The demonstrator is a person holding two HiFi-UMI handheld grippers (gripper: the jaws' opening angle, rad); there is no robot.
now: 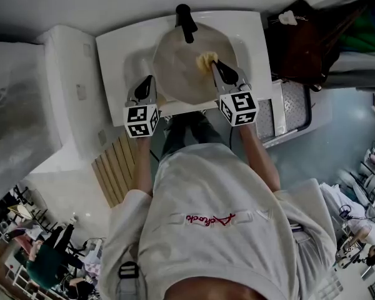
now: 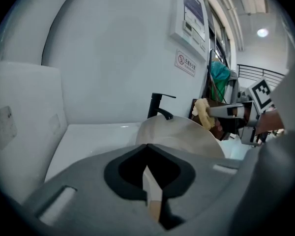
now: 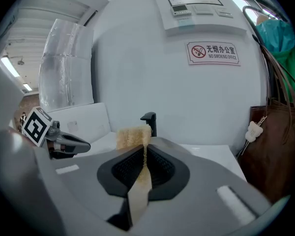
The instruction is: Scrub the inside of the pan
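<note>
White wall-mounted sink point(image 1: 112, 49), black tap point(image 1: 186, 22). Pan point(image 1: 181, 74) sits in the basin. Left hand-held gripper point(image 2: 147, 146) closed, tips at pan's near rim; whether it is pinching the rim is unclear. Right hand-held gripper point(image 3: 145, 149) clamps yellow sponge point(image 3: 133, 136) over pan's inside.

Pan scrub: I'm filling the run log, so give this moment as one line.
left tongs shut at pan rim | right tongs shut on sponge | sponge over pan's inside, contact unclear
</note>
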